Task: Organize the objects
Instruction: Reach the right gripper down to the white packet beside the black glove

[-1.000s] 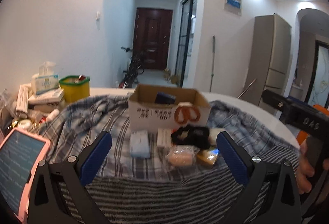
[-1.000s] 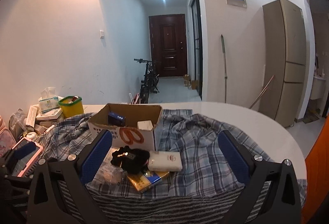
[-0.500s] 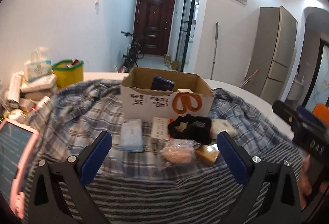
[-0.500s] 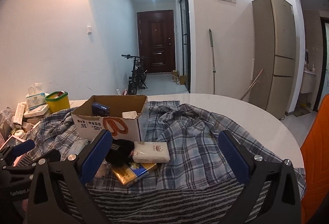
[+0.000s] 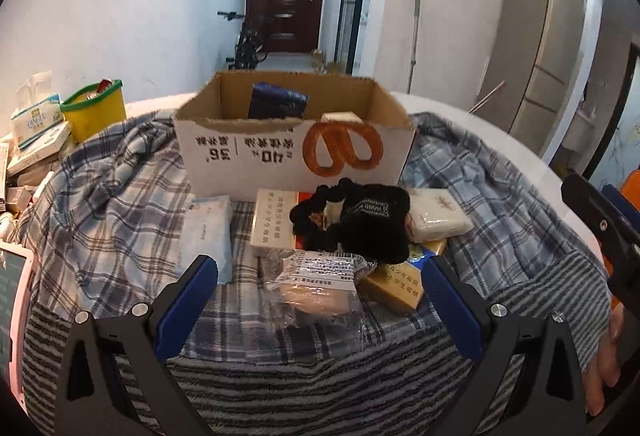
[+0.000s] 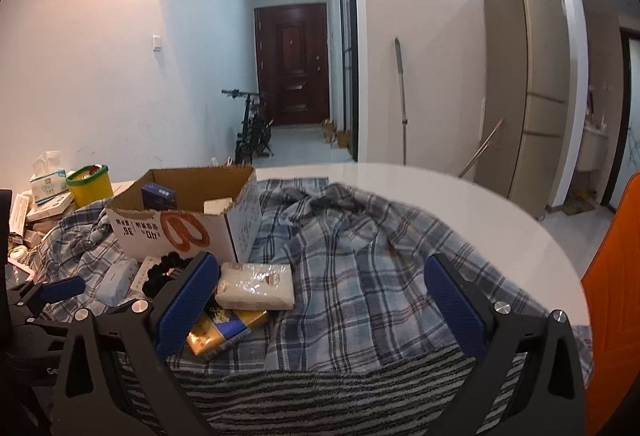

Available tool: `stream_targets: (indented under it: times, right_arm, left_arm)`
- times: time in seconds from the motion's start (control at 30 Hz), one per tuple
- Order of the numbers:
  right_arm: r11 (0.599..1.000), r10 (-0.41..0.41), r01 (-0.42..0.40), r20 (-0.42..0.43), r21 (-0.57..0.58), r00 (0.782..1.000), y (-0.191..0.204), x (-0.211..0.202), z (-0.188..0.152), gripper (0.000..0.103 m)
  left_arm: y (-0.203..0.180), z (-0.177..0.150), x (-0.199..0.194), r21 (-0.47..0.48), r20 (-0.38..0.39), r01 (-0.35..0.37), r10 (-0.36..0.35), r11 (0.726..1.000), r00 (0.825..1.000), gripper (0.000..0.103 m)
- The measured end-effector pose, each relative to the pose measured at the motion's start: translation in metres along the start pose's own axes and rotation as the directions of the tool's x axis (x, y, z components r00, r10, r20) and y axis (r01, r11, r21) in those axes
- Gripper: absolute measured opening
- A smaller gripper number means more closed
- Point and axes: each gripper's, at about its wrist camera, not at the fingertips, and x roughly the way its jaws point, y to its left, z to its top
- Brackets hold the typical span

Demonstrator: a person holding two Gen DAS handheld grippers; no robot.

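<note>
Your left gripper (image 5: 320, 296) is spread wide with nothing between its blue pads, hovering low over the near edge of the plaid cloth (image 5: 120, 220). Your right gripper (image 6: 320, 300) is just as wide and empty, over the cloth to the right of the pile.

Nearest your left gripper lies a clear crinkled packet (image 5: 316, 288) with something tan inside and printed text on top. Just right of it sits a gold box (image 5: 394, 286), partly under the pile. Left of the packet, a pale blue pack (image 5: 210, 236) lies flat by your left finger. Behind the packet, a white box (image 5: 274, 222) with printed characters lies flat, and a black pouch (image 5: 360, 222) with a ruffled edge and a small label rests across it. Touching the pouch's right side is a white tissue pack (image 5: 438, 213) in clear wrap, lying over the gold box.

Beyond the pile stands the open carton (image 5: 296, 151), white-fronted with upside-down print and an orange looped logo. Inside, a dark blue pack (image 5: 276, 101) leans against the back wall and a small white box (image 5: 340, 116) sits low at the right.

Far left, off the cloth, are a yellow tub (image 5: 94, 109) with a green rim and a tissue box (image 5: 34, 119).
</note>
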Motion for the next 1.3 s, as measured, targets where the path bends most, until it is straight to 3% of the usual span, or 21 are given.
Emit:
stream_targets:
  times: [0.17,0.3,0.5,0.6,0.73,0.8,0.9,1.1,1.3]
  right_arm:
    - [0.995,0.099,-0.096,-0.139,0.034,0.985,0.002,0.031,-0.009,0.103]
    - [0.995,0.102,-0.102,-0.213,0.012,0.972,0.009,0.048,-0.014,0.103]
    - [0.985,0.173,-0.165,-0.348,0.052,0.921,0.012,0.077,-0.012,0.101]
    - [0.984,0.176,-0.171,-0.391,0.048,0.903,0.018,0.093,-0.011,0.095]
    - [0.980,0.195,-0.193,-0.439,0.049,0.877,0.029,0.109,-0.010,0.095]
    - [0.980,0.189,-0.197,-0.449,0.030,0.873,0.036,0.114,-0.010,0.095]
    - [0.982,0.159,-0.186,-0.451,-0.015,0.878,0.045,0.121,-0.010,0.095]
    - [0.983,0.146,-0.181,-0.478,-0.028,0.866,0.051,0.135,-0.016,0.095]
    - [0.982,0.133,-0.182,-0.499,-0.051,0.856,0.055,0.142,-0.023,0.084]
  left_arm:
    - [-0.008,0.002,0.028,0.054,-0.080,-0.079,0.083,0.995,0.993,0.103]
    - [-0.001,-0.003,0.043,0.044,-0.109,-0.108,0.112,0.993,0.988,0.103]
    - [0.001,-0.009,0.059,0.045,-0.172,-0.126,0.131,0.991,0.976,0.103]
    - [0.002,-0.011,0.064,0.029,-0.183,-0.129,0.132,0.991,0.974,0.103]
    - [-0.001,-0.014,0.073,0.041,-0.220,-0.124,0.130,0.991,0.967,0.103]
    - [-0.004,-0.016,0.078,0.059,-0.244,-0.122,0.133,0.991,0.961,0.103]
    - [-0.003,-0.017,0.079,0.047,-0.244,-0.098,0.107,0.994,0.964,0.103]
    - [-0.003,-0.018,0.078,0.036,-0.239,-0.098,0.104,0.995,0.965,0.103]
    - [0.000,-0.019,0.079,0.034,-0.235,-0.096,0.101,0.995,0.967,0.103]
